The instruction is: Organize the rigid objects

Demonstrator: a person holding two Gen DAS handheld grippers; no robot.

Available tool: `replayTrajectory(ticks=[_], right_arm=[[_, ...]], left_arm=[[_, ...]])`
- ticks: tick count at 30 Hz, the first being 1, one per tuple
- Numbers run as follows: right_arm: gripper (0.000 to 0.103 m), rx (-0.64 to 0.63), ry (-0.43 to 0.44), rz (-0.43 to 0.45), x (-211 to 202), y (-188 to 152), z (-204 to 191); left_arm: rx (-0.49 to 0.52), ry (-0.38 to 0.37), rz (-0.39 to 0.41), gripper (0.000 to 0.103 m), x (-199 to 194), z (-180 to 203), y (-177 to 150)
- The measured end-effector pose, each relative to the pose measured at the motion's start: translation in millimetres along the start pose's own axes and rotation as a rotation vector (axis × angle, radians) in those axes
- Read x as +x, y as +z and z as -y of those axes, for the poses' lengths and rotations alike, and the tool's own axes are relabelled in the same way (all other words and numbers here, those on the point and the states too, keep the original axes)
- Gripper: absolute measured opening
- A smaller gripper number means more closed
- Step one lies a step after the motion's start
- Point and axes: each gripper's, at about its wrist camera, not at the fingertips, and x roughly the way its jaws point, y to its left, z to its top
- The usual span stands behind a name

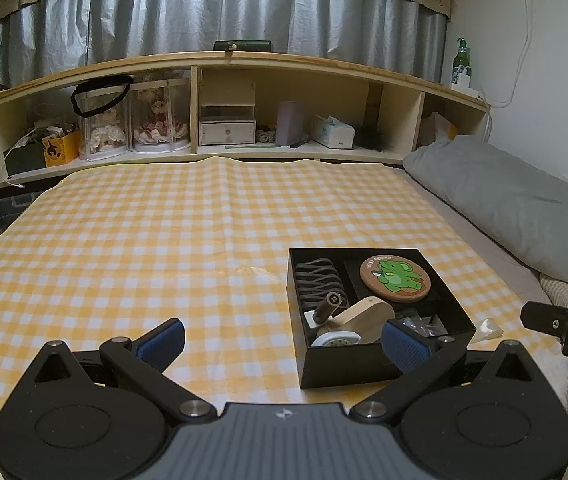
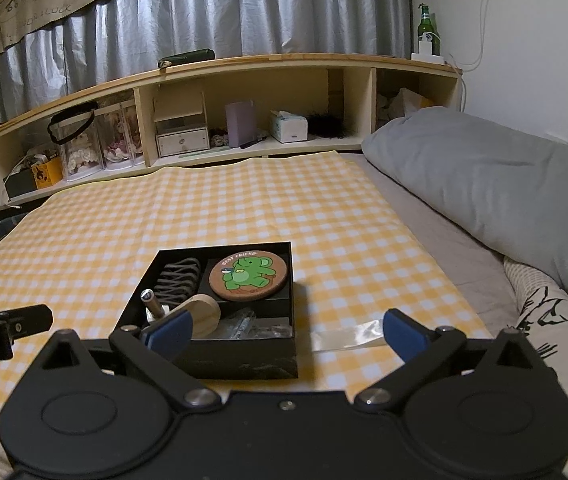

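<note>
A black open box (image 1: 340, 364) (image 2: 239, 362) sits on the yellow checked cloth (image 1: 163, 248). Inside lie a cork coaster with a green elephant (image 1: 395, 278) (image 2: 248, 276), a grey zigzag rack (image 1: 316, 280) (image 2: 175, 274), a wooden block (image 1: 364, 314) (image 2: 203, 314), a small cylinder (image 1: 330, 305) (image 2: 151, 300), a white round item (image 1: 336, 338) and clear plastic pieces (image 2: 243, 326). My left gripper (image 1: 284, 342) is open and empty, low over the cloth left of the box. My right gripper (image 2: 284, 334) is open and empty, straddling the box's near right part.
A clear plastic wrapper (image 2: 348, 336) (image 1: 490, 326) lies on the cloth right of the box. A grey pillow (image 2: 484, 184) lies at the right. A wooden shelf (image 1: 219, 120) full of small items runs along the back, under grey curtains.
</note>
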Motion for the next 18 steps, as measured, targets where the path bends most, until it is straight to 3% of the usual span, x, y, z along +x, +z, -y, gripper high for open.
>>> replayTrajectory(ticks=[18], right_arm=[[0.103,-0.002,0.001,0.001,-0.3,-0.4,0.5]], left_arm=[[-0.007,0.005,-0.001,0.103,2.0,0.4,-0.8]])
